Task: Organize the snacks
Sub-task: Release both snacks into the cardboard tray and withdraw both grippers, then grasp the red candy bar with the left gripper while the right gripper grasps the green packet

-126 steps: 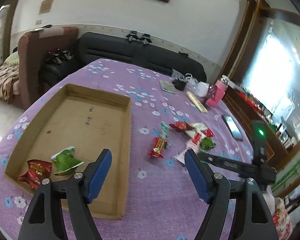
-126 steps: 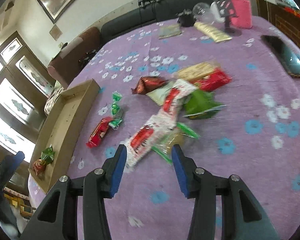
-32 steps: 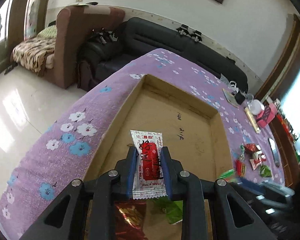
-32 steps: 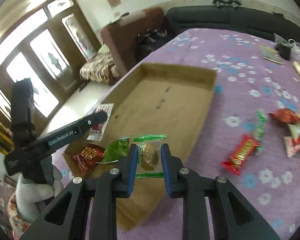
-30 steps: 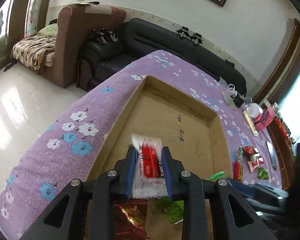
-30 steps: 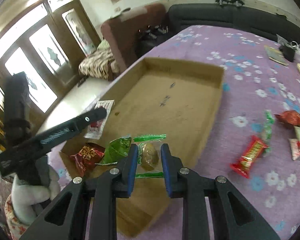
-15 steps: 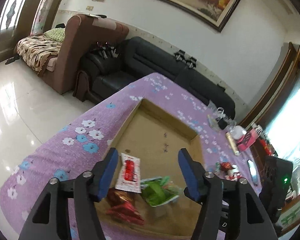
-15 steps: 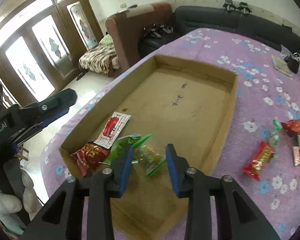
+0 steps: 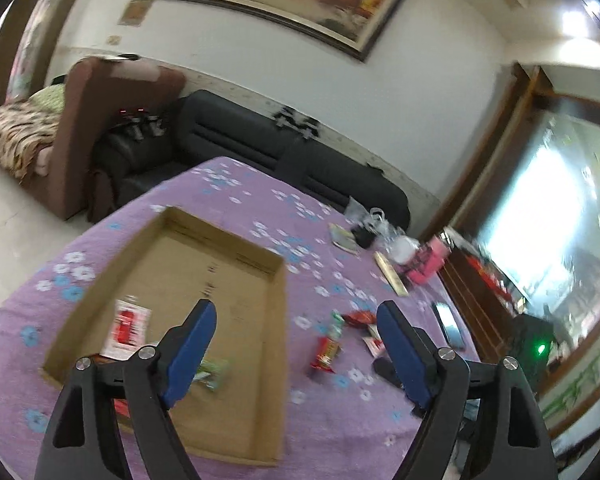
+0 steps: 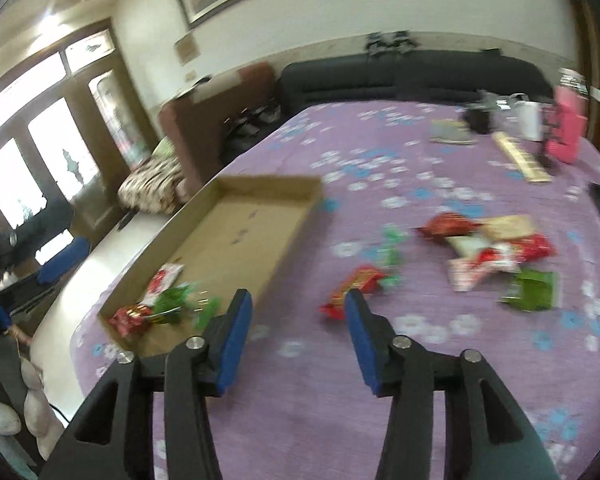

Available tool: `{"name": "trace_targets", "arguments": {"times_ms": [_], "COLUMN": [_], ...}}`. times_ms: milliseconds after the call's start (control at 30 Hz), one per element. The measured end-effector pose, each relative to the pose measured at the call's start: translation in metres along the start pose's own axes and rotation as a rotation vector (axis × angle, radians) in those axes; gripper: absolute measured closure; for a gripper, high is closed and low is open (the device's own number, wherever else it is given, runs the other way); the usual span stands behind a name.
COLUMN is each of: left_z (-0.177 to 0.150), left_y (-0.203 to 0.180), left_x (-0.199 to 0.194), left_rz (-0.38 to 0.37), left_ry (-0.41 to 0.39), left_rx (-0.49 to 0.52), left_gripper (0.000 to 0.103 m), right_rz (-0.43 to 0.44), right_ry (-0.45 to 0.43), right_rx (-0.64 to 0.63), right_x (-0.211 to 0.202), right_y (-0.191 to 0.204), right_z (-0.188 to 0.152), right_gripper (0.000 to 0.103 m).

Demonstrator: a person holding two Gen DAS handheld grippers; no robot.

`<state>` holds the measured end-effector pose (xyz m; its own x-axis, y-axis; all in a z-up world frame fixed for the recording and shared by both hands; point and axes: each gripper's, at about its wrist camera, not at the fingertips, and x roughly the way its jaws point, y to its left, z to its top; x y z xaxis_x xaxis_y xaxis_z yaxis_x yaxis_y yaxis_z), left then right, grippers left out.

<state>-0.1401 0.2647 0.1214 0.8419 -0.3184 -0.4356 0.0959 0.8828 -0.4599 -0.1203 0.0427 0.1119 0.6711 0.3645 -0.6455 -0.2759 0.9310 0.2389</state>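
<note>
A shallow cardboard box [image 9: 278, 276] lies on the purple flowered tablecloth; it also shows in the right wrist view [image 10: 204, 204]. In its near end lie a white and red packet [image 9: 126, 328], green packets [image 10: 172, 300] and a red packet [image 10: 130, 318]. Loose snacks lie right of the box: a red bar [image 10: 354, 286], green candies [image 10: 392, 254] and a pile of red, white and green packets [image 10: 496, 256]. My left gripper [image 9: 294, 346] is open and empty above the box's near right part. My right gripper [image 10: 298, 320] is open and empty above the cloth, near the red bar.
At the table's far end stand a pink box [image 10: 566, 130], a white cup [image 10: 528, 120], a long yellow pack [image 10: 520, 158] and a booklet [image 10: 448, 132]. A phone [image 9: 448, 324] lies at the right edge. A black sofa [image 9: 300, 160] and brown armchair [image 9: 100, 120] stand behind.
Both grippers opened and dropped their packets in the box. Since then both have pulled back and swung right toward the loose snacks.
</note>
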Motion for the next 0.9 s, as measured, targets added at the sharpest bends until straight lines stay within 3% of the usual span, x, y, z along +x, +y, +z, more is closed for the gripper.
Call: {"name": "trace_targets", "arguments": {"times_ms": [367,600,733,900], "left_z": [-0.023,-0.031,-0.035,-0.041], "left_y": [-0.056,-0.060,-0.056,-0.055], "left_x": [0.035,0.049,0.056,0.066], "left_rz": [-0.021,0.016,0.041,0.051], "left_ry": [0.116,0.165,0.190,0.226], "left_rx": [0.106,0.124,0.119,0.118], "left_gripper": [0.018,0.017,0.017,0.017], "right_rz": [-0.105,-0.189,-0.204,-0.166], "right_ry": [-0.095,-0.110,-0.091,-0.017], "right_rx": [0.199,0.314,0.411,0.458], "right_x": [-0.028,-0.044,-0.046,-0.026], "right_y": [-0.104,-0.173,-0.223,-0.242], "right_z": [-0.013,-0.009,-0.004,-0.003], "right_gripper": [0.045,0.042,0.042,0.042]}}
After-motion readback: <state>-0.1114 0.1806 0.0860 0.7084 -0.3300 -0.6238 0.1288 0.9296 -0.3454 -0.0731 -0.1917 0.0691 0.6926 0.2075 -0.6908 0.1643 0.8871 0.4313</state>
